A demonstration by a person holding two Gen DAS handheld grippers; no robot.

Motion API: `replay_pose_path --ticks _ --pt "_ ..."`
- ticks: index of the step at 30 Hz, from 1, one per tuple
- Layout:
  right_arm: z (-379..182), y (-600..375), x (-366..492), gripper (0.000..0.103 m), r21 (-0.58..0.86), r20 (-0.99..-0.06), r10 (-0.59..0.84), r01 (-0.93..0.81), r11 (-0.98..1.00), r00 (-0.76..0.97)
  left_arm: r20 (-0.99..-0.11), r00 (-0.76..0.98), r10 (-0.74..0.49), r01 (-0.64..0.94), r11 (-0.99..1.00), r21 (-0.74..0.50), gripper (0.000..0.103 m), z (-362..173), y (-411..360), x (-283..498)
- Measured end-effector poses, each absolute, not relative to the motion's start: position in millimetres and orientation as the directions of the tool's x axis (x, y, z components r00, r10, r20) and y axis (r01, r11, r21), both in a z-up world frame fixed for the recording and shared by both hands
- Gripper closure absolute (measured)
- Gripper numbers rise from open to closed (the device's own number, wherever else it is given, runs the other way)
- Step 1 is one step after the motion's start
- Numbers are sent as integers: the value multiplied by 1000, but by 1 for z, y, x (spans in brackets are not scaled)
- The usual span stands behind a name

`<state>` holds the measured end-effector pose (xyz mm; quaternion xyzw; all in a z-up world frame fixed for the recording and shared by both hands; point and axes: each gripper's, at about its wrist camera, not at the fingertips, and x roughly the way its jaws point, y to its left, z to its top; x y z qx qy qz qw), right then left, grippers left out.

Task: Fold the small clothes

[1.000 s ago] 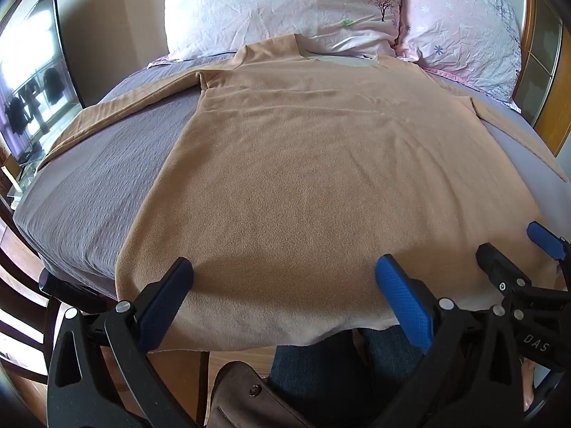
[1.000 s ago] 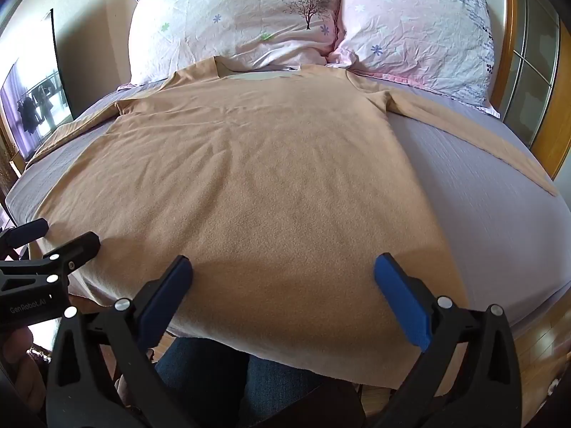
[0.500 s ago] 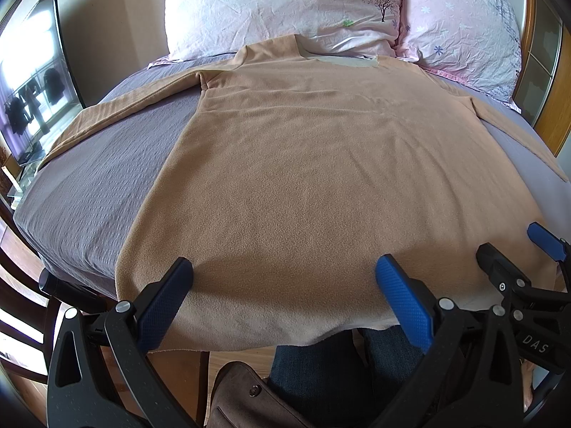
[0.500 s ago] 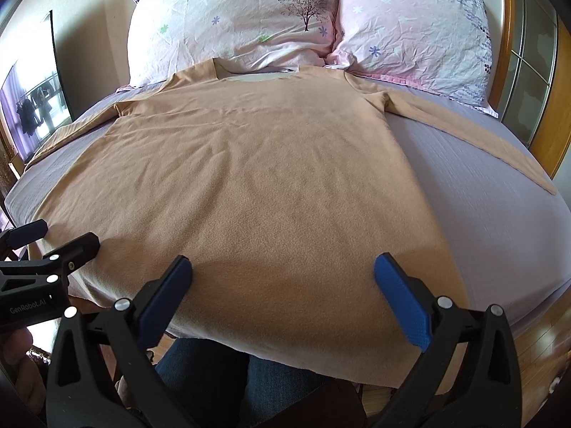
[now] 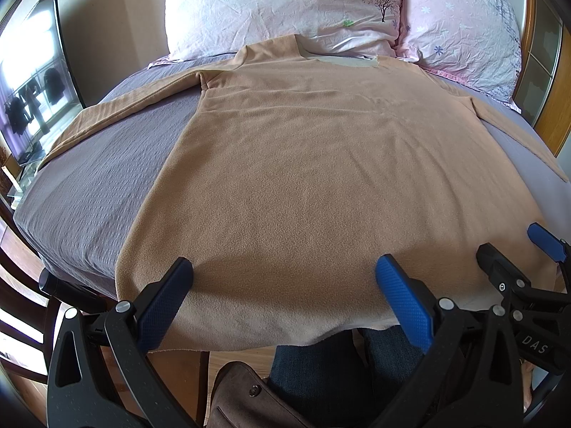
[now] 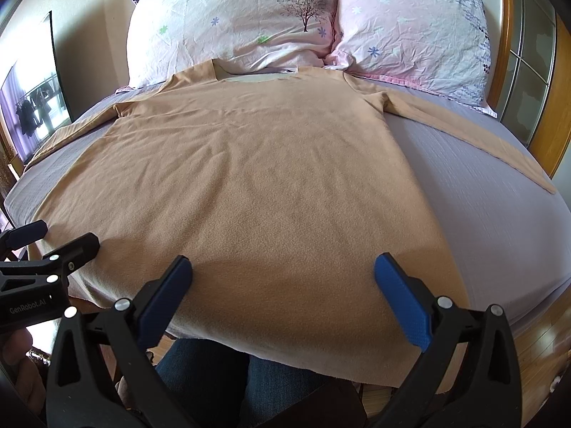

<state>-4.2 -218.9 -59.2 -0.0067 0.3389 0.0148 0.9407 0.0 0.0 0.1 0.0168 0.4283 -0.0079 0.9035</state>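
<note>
Broadly, the bed (image 5: 82, 185), covered by a grey-lilac sheet, fills both wrist views and serves as the landmark. At the head of the bed, two floral pillows (image 6: 249, 25) lean upright. Spread flat along the bed lies the tan long-sleeved shirt (image 5: 321, 178): collar touching the pillows, hem (image 6: 285, 349) draped over the foot edge of the bed, so that its long axis runs from foot to head, directly away from both grippers. One sleeve (image 5: 117, 114) stretches toward the left edge of the bed, the other sleeve (image 6: 481, 135) toward the right edge. No fold appears made yet.

At the foot of the bed, the left gripper (image 5: 285, 285) hovers above the left half of the hem, jaws spread wide and holding nothing. Likewise the right gripper (image 6: 282, 281) hovers above the right half of the hem, jaws wide apart and empty; the two grippers sit side by side. Judging from this layout, each gripper is nearest its own hem corner and its own sleeve, so either a sideways sleeve fold or a hem-to-collar fold is reachable.
</note>
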Motion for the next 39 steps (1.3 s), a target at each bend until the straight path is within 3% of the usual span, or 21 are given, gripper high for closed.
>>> replay_pose_path --ticks 31,35,39 --pt "-56 -224 -8 2 -4 -616 24 -33 999 788 -773 634 0 30 999 24 1 0 0 0" --pt "-58 -228 -11 2 -6 -577 60 -78 997 815 -774 633 -2 34 999 26 1 0 0 1" --pt "-34 -278 -3 2 128 -522 115 -55 990 845 -768 640 -13 57 998 30 1 1 2 2"
